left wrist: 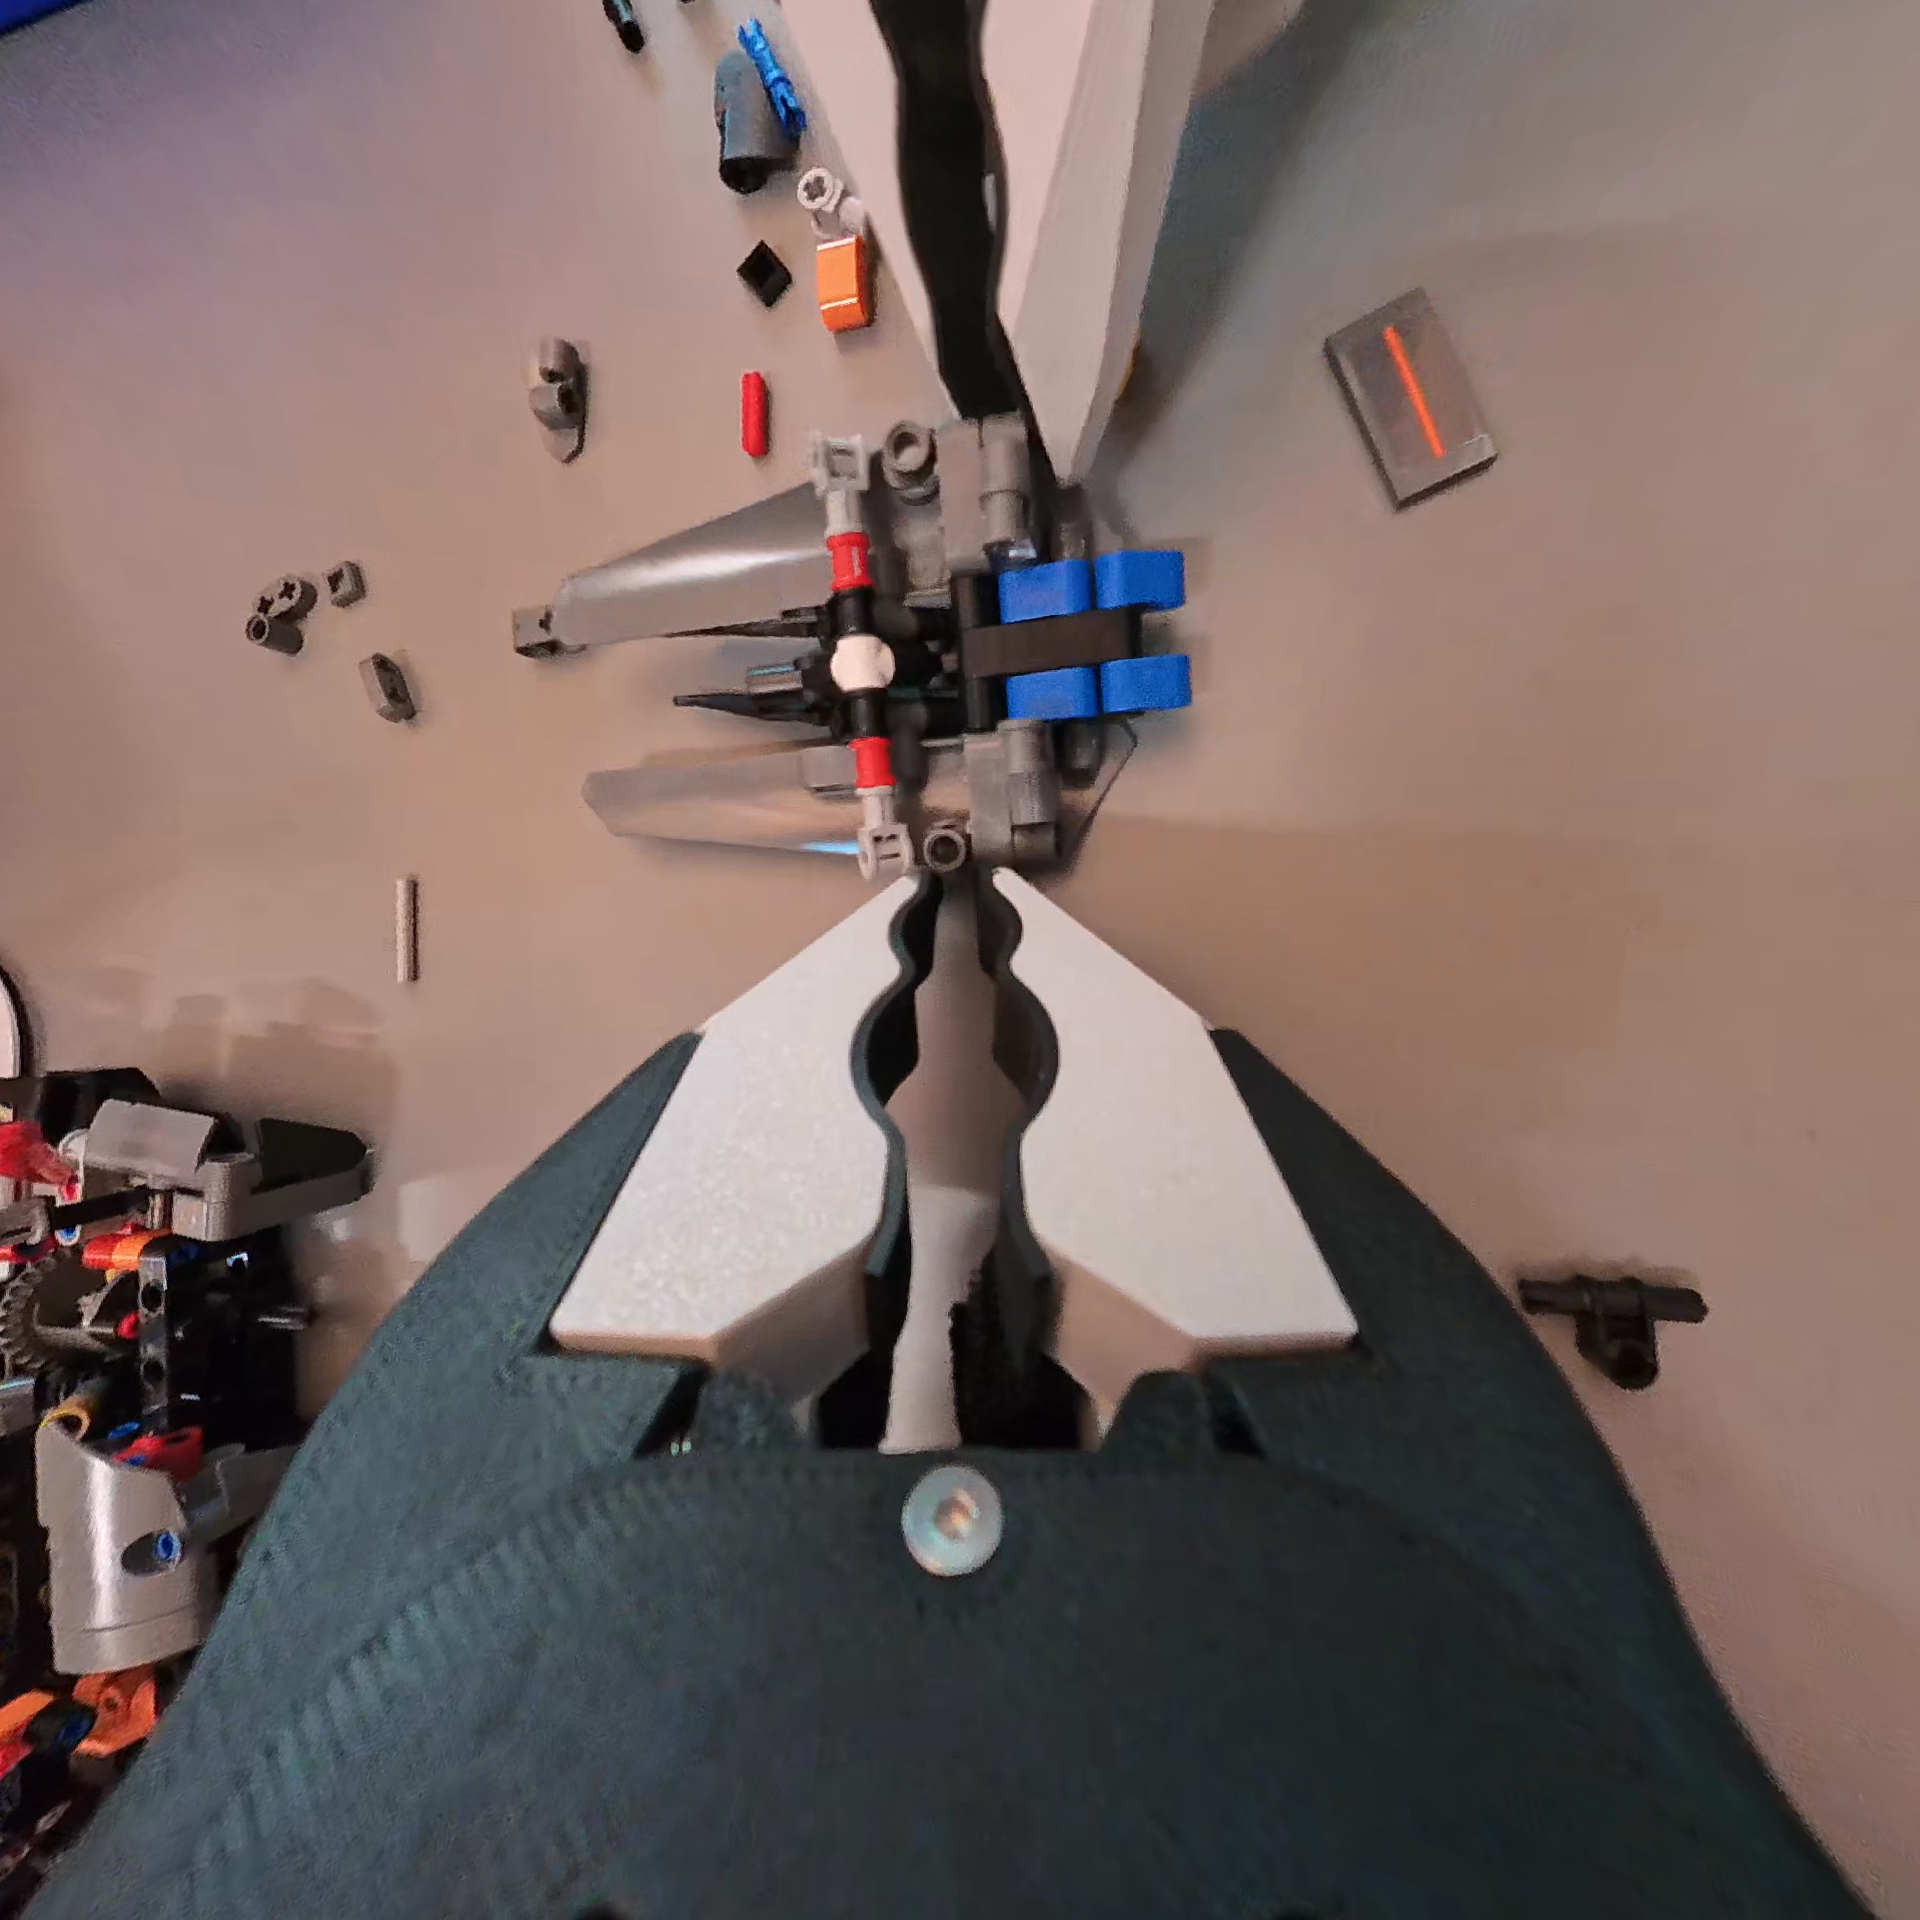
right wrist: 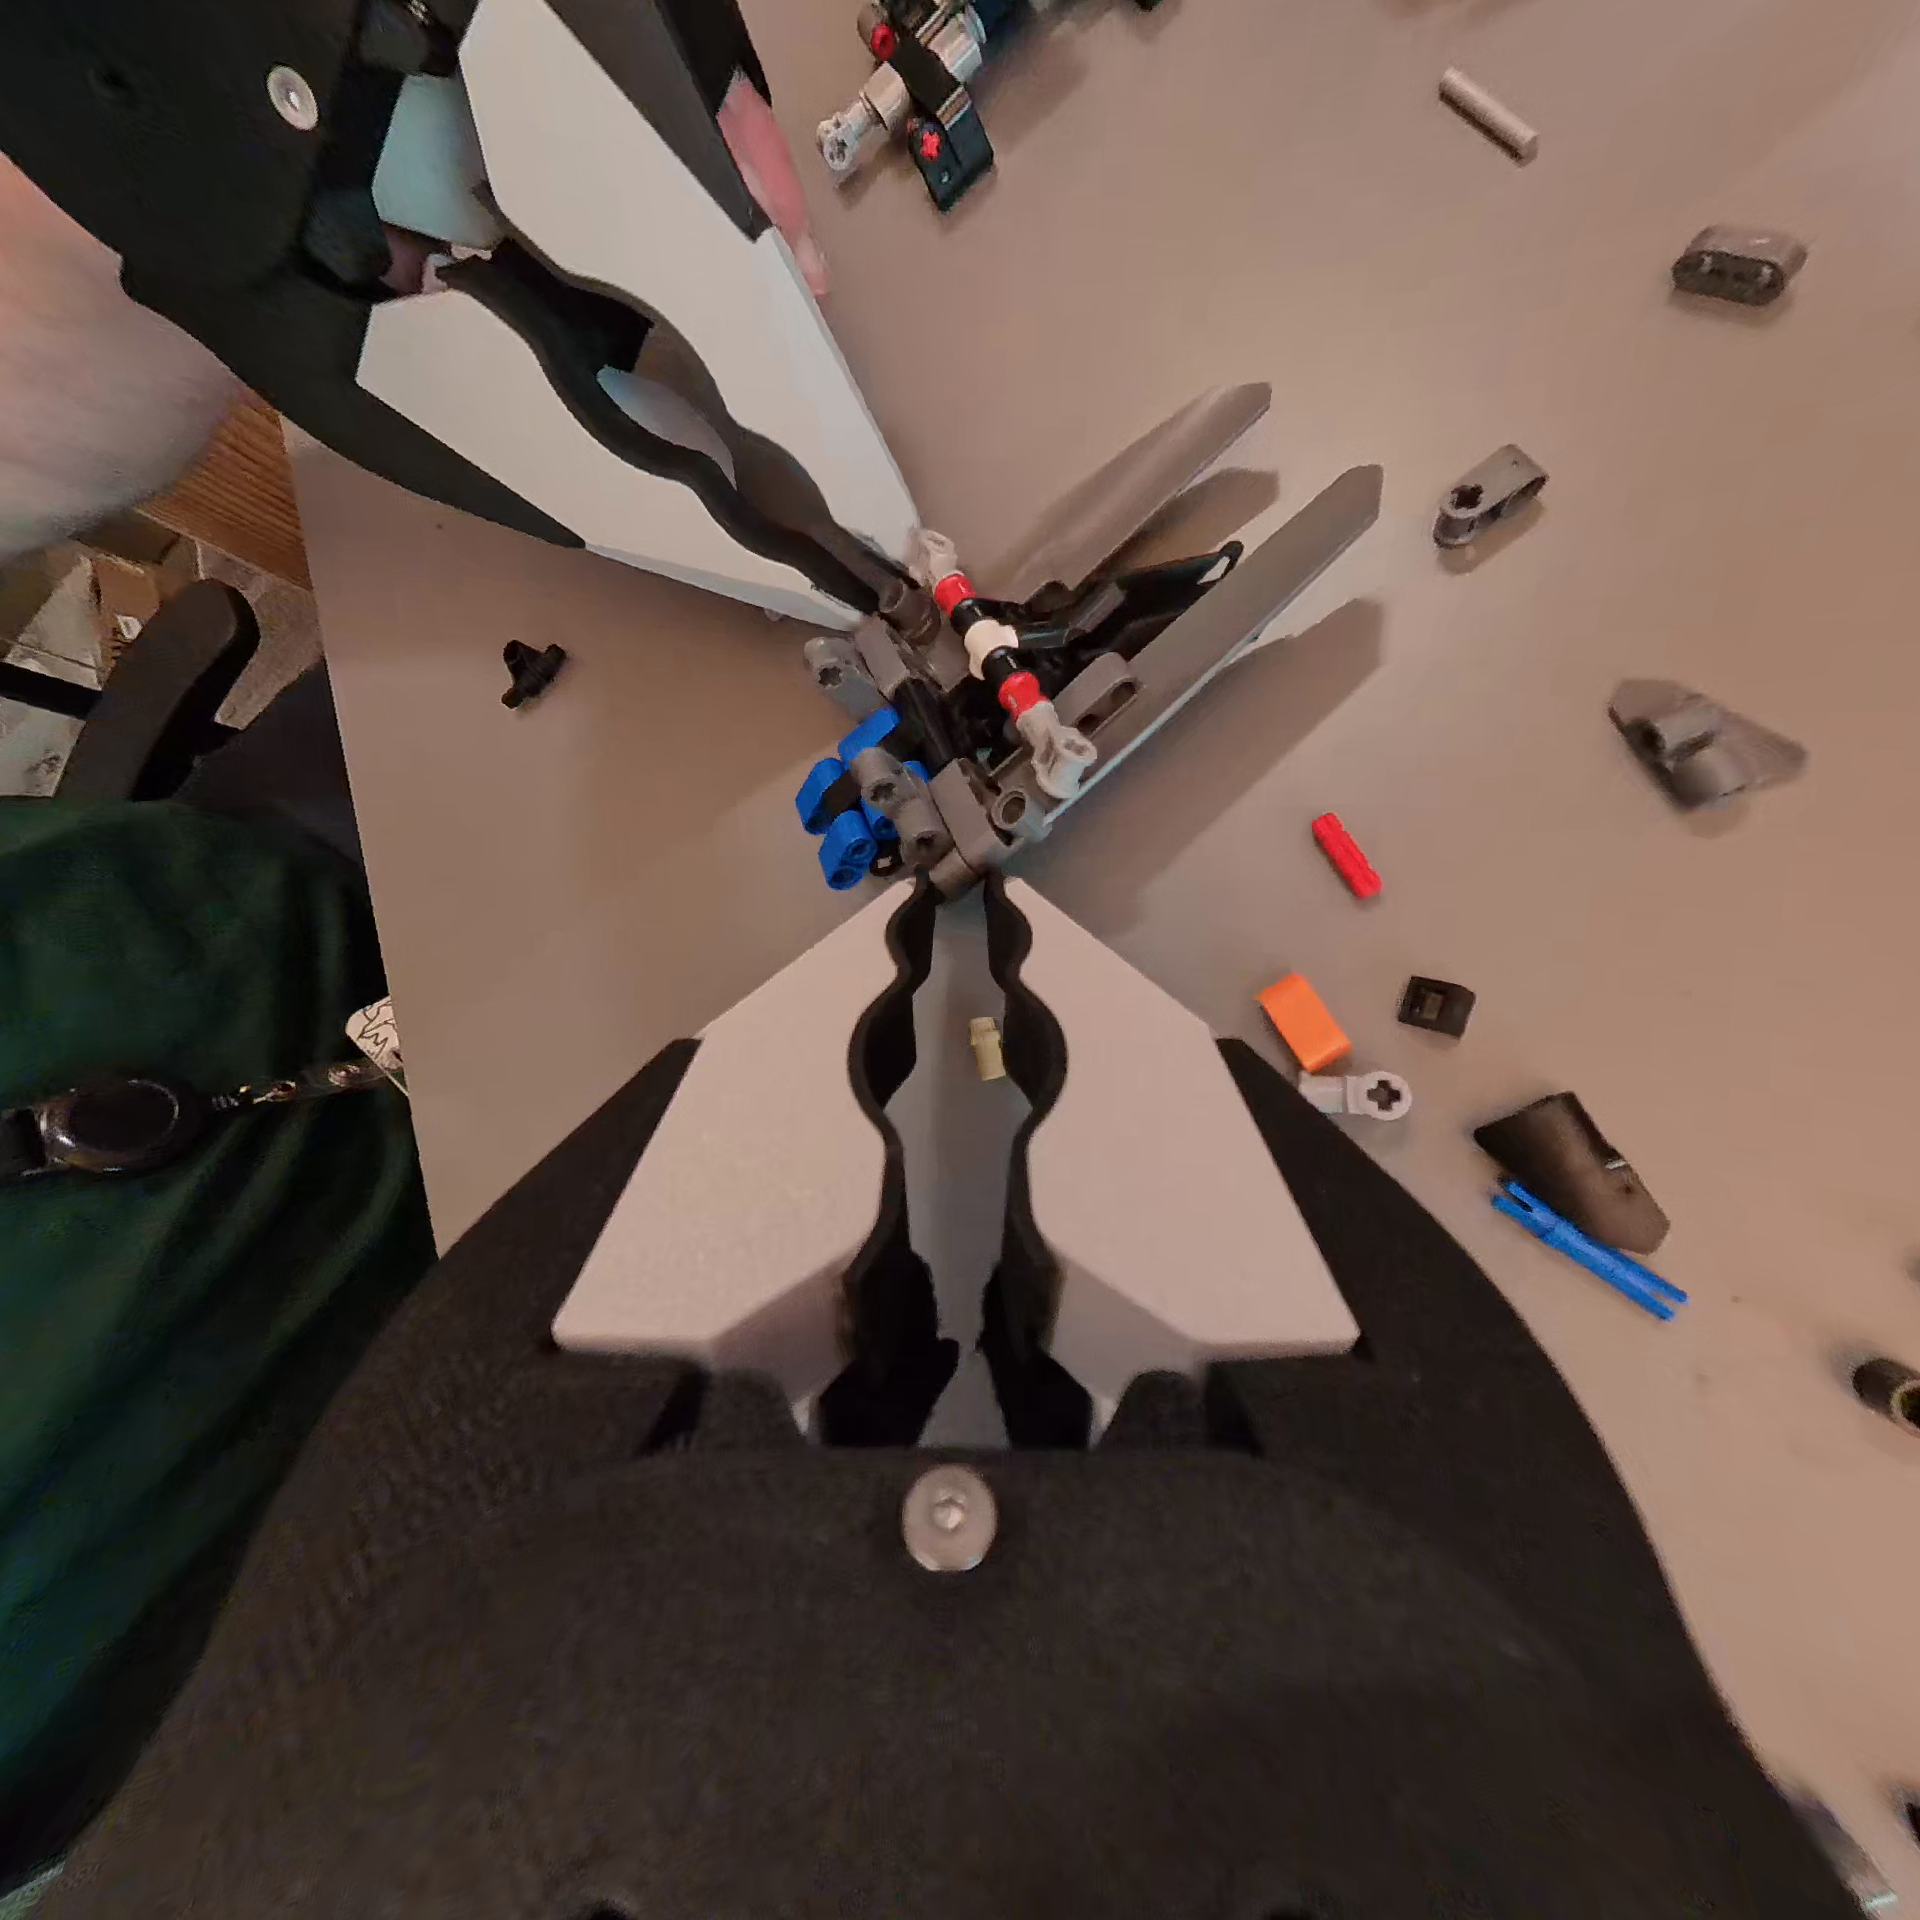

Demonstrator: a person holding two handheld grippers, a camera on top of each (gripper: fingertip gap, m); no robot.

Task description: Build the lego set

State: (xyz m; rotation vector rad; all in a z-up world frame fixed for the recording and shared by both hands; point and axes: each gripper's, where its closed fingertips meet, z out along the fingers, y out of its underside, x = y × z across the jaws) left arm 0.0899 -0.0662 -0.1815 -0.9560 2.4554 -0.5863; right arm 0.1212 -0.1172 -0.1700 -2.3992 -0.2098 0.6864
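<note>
A Lego sub-assembly (left wrist: pixel 914 665) has grey wing panels, black blades, a red, white and black axle, and blue pieces. It is held a little above the tan table (left wrist: pixel 1455 935). My left gripper (left wrist: pixel 956 878) is shut on its near grey corner. My right gripper (left wrist: pixel 1023 457) reaches in from the top and is shut on the opposite end. In the right wrist view, the right gripper (right wrist: pixel 956 883) pinches the grey corner of the sub-assembly (right wrist: pixel 997 707) beside the blue pieces. The left gripper (right wrist: pixel 904 597) grips it from the upper left.
Loose parts lie around: an orange piece (left wrist: pixel 842 283), a red pin (left wrist: pixel 755 412), a blue axle (left wrist: pixel 771 78), a striped grey tile (left wrist: pixel 1410 397) and a black connector (left wrist: pixel 1610 1320). A large partly built model (left wrist: pixel 125 1351) stands at the lower left. The table edge (right wrist: pixel 343 831) meets a person in green. My right gripper's tips are some 6 centimetres from the striped grey tile (left wrist: pixel 1410 397).
</note>
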